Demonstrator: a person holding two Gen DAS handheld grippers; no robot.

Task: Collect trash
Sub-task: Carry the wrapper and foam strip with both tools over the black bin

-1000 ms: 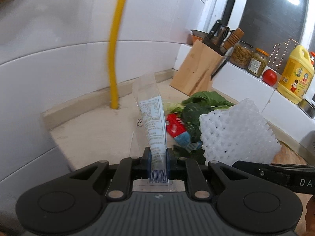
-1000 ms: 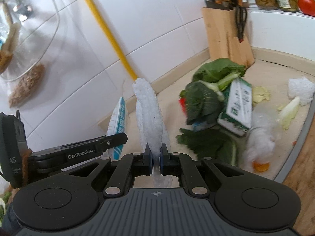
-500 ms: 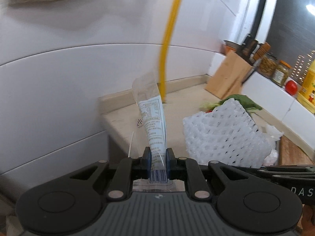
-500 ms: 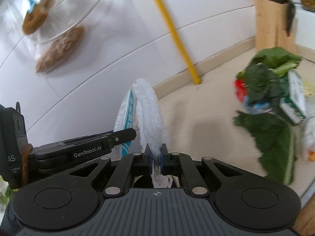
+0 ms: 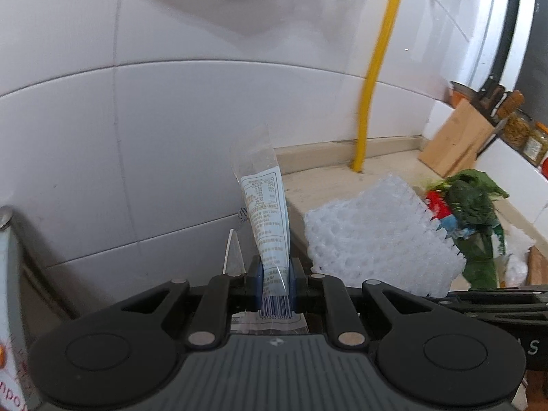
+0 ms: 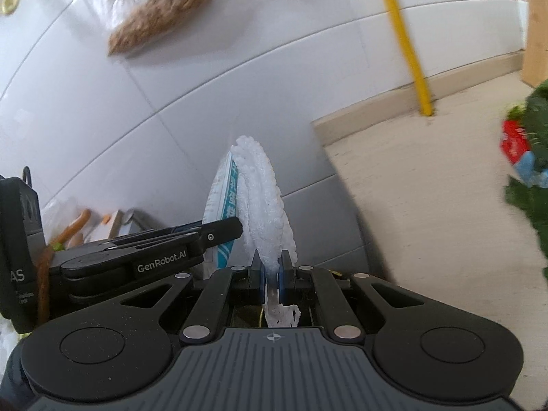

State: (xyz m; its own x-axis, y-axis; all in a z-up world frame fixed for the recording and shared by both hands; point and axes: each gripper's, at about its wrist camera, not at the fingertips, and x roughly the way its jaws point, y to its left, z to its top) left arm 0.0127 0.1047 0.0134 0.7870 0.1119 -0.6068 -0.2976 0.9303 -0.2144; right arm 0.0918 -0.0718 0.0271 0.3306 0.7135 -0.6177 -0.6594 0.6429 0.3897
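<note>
My left gripper [image 5: 275,282] is shut on a clear plastic wrapper [image 5: 265,219] with a blue-white printed label and a barcode, which stands up between the blue pads. My right gripper [image 6: 272,274] is shut on a white foam fruit net [image 6: 263,205], seen edge-on. In the left wrist view that foam net [image 5: 373,239] spreads flat at the right, above the right gripper's black body. In the right wrist view the left gripper [image 6: 236,227] reaches in from the left with the wrapper [image 6: 221,198] behind the net. Both grippers hang past the left end of the beige counter [image 6: 428,185].
Leafy greens [image 5: 477,202] with a red packet [image 5: 436,202] lie on the counter to the right. A yellow pipe [image 5: 378,68] runs down the white tiled wall. A wooden knife block [image 5: 455,138] and jars stand at the far right. Below left, something orange and some boxes show [image 6: 89,222].
Both grippers have swung left together with their loads. The pile of greens and the knife block slid toward the right edge, and the counter's left end and the lower wall came into view.
</note>
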